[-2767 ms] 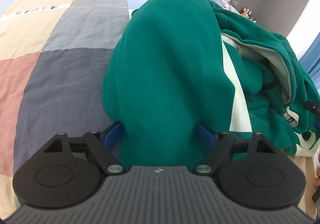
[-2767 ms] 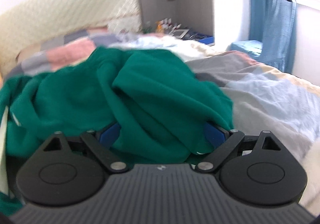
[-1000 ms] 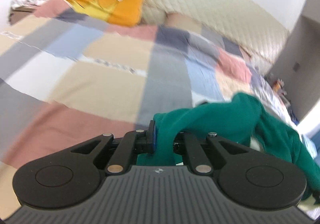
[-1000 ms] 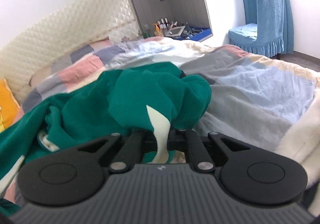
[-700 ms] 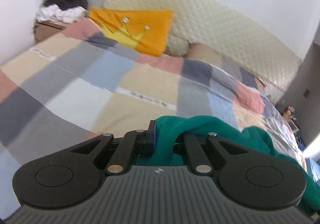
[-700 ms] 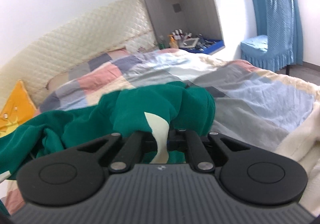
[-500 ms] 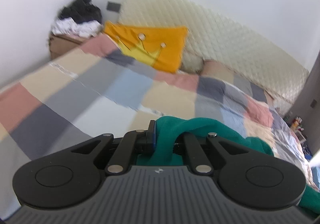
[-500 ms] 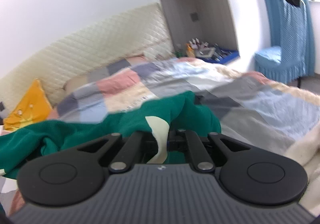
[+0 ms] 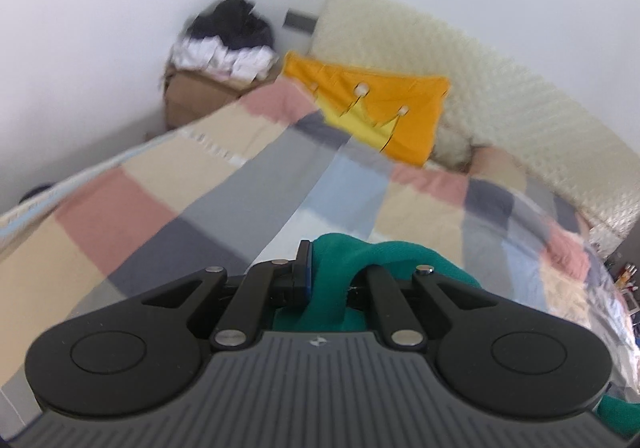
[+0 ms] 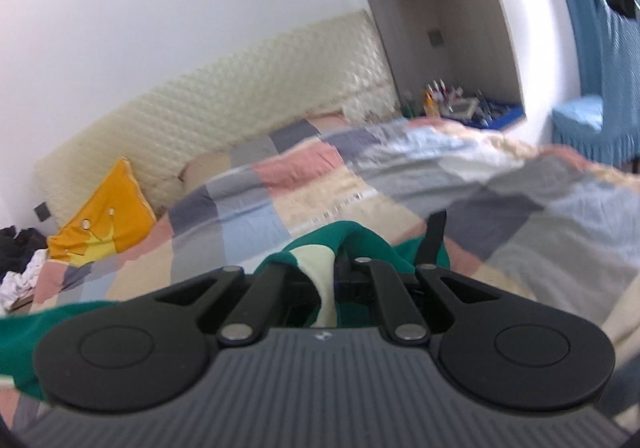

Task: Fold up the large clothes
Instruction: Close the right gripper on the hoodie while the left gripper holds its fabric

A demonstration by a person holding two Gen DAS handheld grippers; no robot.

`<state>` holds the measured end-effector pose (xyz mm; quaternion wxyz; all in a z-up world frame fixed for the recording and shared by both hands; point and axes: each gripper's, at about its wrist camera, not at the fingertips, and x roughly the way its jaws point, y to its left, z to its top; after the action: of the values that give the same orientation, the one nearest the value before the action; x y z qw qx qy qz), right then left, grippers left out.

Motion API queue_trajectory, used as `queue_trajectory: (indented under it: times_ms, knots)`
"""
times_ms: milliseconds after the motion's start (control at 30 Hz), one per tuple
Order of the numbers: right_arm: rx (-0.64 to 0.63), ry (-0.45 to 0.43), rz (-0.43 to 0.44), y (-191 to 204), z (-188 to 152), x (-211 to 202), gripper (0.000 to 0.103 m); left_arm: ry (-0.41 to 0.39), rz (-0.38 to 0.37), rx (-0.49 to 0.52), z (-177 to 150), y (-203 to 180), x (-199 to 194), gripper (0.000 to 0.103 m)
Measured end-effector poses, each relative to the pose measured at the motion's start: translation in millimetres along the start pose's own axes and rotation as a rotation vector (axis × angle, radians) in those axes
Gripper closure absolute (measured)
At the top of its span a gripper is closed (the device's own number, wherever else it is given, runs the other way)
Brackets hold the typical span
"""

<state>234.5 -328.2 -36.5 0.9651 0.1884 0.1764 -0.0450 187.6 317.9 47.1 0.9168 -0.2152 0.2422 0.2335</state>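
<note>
A large green garment with cream patches hangs bunched between both grippers above the bed. My left gripper is shut on a green fold of it, which spills over the right finger. In the right wrist view my right gripper is shut on a fold of the green garment showing a cream patch; more green cloth trails off at the lower left, and a black strap sticks up at the right finger. Most of the garment is hidden under the gripper bodies.
A patchwork quilt covers the bed, with an orange crown cushion against the quilted headboard. A clothes pile on a box stands in the corner. A shelf niche with bottles and a blue chair lie at the right.
Both grippers went from open around the garment to shut on it, then rose with it. The left one swung toward the headboard corner. Far less green cloth shows now.
</note>
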Motion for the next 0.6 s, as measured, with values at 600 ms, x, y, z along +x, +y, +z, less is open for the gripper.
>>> queue_trajectory:
  times_ms: [600]
  knots:
    - [-0.091,0.270,-0.183,-8,-61,148,0.096,0.248,0.180,0.017,-80,54,197,0.095]
